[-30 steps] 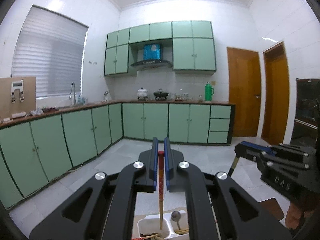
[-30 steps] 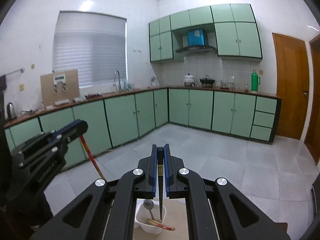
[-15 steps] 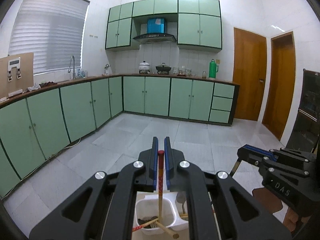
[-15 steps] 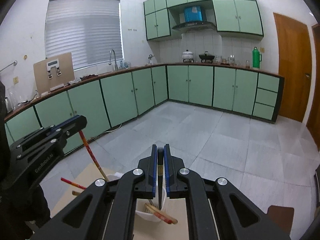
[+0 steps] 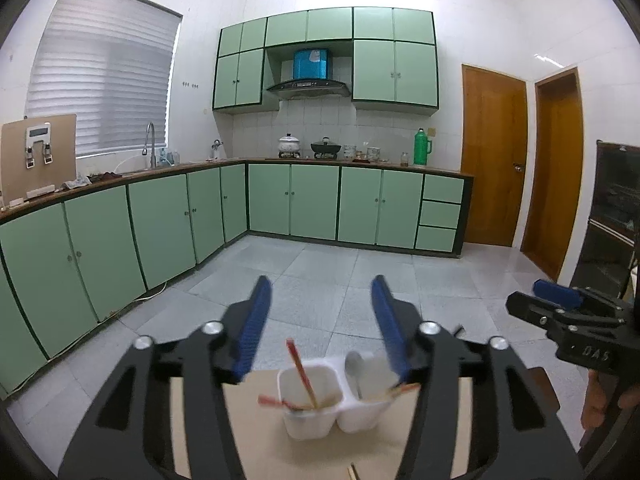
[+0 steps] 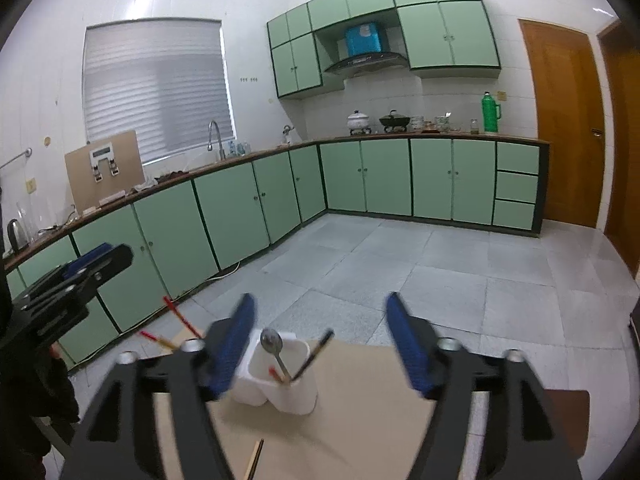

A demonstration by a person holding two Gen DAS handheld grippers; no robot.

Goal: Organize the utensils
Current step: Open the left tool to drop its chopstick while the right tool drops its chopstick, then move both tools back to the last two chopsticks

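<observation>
A white two-cup utensil holder (image 5: 308, 424) (image 6: 296, 400) stands on the tan tabletop (image 5: 280, 452). In the left wrist view its left cup holds a red-tipped chopstick (image 5: 302, 372) that leans upright, and a second one lies across the rim. The right cup holds a metal spoon (image 6: 272, 344) and a dark chopstick (image 6: 316, 354). My left gripper (image 5: 322, 320) hovers just above and before the holder, its jaws opening with nothing between them. My right gripper (image 6: 322, 332) does likewise over the spoon's cup. Each gripper also shows in the other's view, the right gripper (image 5: 560, 312) and the left gripper (image 6: 80, 276).
A loose wooden chopstick (image 6: 256, 456) (image 5: 352, 472) lies on the tabletop close to me. A brown seat (image 6: 568, 400) stands beside the table's right edge. Beyond the table is grey tiled floor (image 6: 400, 260), ringed by green cabinets.
Both grippers went from shut on a chopstick to wide apart. The red-tipped and the dark chopstick now rest in the holder. Both grippers have sunk closer to the holder.
</observation>
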